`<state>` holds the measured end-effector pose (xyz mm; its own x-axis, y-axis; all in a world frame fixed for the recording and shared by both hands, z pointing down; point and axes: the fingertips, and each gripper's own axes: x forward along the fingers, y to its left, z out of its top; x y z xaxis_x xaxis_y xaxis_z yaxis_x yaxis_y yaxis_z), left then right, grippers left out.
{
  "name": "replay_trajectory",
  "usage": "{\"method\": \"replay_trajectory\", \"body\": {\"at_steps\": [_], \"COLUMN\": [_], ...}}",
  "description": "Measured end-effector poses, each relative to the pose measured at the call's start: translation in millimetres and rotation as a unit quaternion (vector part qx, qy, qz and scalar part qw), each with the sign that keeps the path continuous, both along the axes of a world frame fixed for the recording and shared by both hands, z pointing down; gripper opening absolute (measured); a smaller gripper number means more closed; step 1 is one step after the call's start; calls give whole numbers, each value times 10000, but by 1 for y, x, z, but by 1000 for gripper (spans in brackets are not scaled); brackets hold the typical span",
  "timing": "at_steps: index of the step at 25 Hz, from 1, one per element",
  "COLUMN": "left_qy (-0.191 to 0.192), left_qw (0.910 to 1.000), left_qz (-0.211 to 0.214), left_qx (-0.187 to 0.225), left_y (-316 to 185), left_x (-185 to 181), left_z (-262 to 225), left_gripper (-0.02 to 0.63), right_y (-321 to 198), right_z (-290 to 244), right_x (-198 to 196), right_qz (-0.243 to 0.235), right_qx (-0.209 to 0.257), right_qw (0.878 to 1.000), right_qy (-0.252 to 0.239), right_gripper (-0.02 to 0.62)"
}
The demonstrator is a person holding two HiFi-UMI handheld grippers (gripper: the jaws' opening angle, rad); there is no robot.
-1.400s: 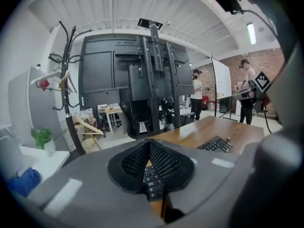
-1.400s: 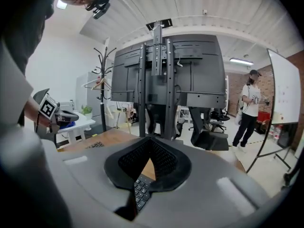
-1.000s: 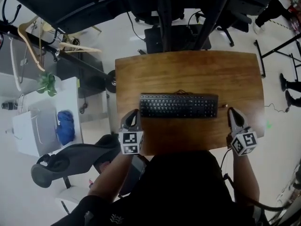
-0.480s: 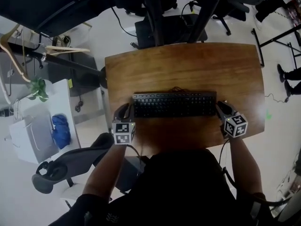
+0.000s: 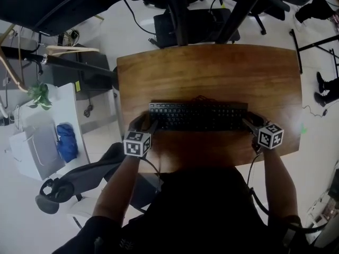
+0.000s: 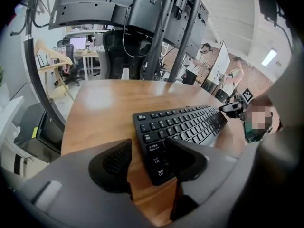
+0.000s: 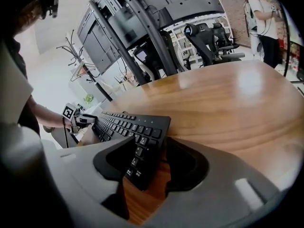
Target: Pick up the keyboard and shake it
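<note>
Rounded brown wooden tabletop bears the flat black keyboard on its near half, keys up, with the long axis running left to right. Bare wood lies beyond it, and pale floor rings the table. The left gripper and right gripper straddle its ends. Their jaws have just been opening and now stand released.
</note>
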<state>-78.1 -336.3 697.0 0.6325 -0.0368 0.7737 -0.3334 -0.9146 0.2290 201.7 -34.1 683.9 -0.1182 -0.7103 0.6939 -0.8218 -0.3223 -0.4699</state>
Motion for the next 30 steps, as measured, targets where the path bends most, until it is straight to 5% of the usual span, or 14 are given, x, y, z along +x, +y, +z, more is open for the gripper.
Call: {"method": "replay_trajectory", "body": {"at_steps": [11, 21, 30], "left_qy": [-309, -236, -68], "left_qw": [9982, 9872, 9921], "left_qz": [124, 575, 301], "left_qx": [-496, -1470, -1217], "left_y": [2, 12, 13], "left_x": [0, 0, 0], "left_z": [4, 10, 1], "left_gripper": [257, 179, 161], "right_y": [-9, -9, -5], "right_z": [13, 12, 3], "right_x": [-7, -9, -11], "right_qz": [-244, -261, -162], "right_qx": [2, 117, 226], "right_qw": [9994, 9993, 9995], "right_qy": [-247, -234, -174], "right_gripper": [219, 218, 177]}}
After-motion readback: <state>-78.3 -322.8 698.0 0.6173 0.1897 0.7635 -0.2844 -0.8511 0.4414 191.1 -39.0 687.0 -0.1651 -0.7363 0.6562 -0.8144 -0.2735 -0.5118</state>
